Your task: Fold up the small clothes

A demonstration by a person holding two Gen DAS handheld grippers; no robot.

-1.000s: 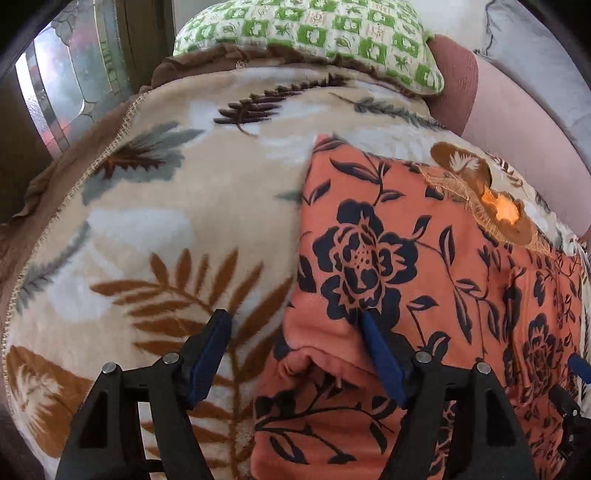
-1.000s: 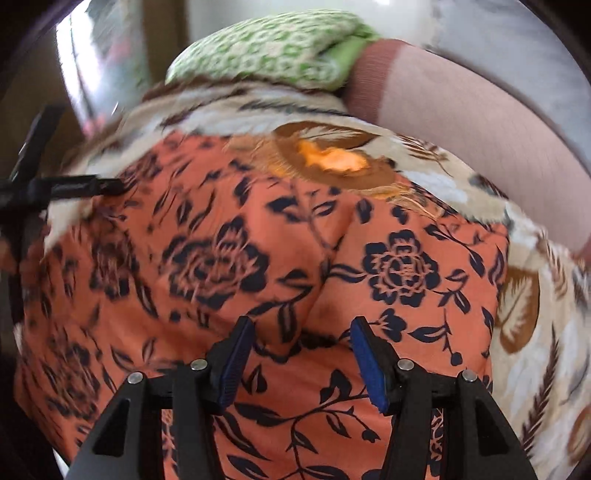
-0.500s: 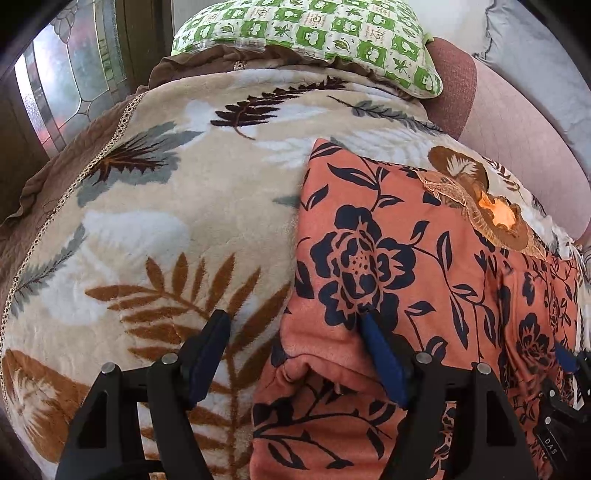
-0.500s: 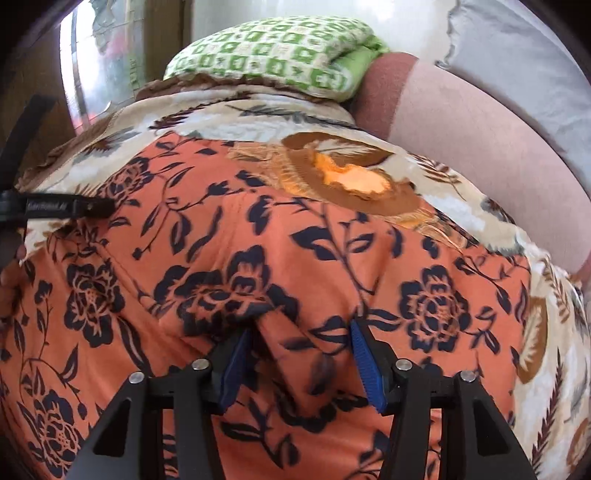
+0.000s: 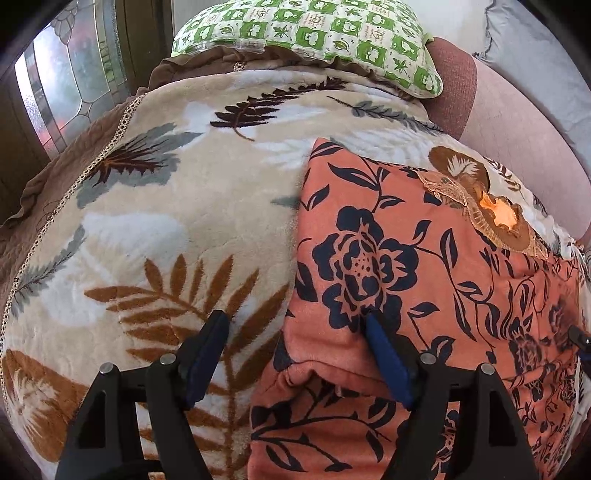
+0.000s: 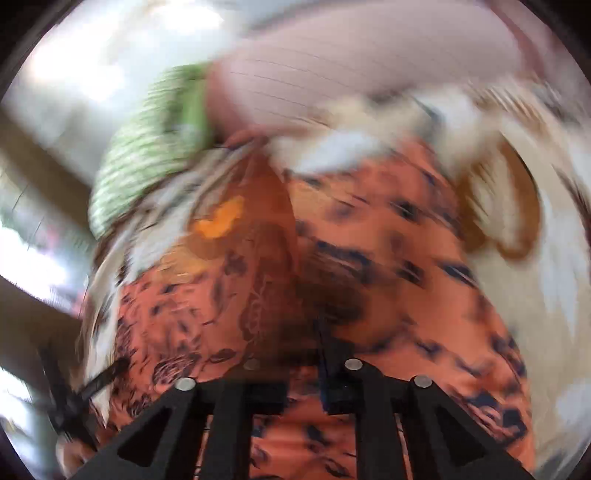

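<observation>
Two grippers over an orange floral garment (image 5: 399,266) on a leaf-print blanket (image 5: 155,221). Left gripper (image 5: 295,354): jaws spread wide, straddling the garment's left edge at lower centre. Right gripper (image 6: 291,369), badly blurred: jaws drawn close, clenched on a raised ridge of garment. Green pillow (image 5: 306,33) at top.

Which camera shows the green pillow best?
The left wrist view. There the green pillow is sharp, with its checked squares clear, lying at the far end of the leafy blanket. In the right wrist view it is only a blurred green smear.
</observation>
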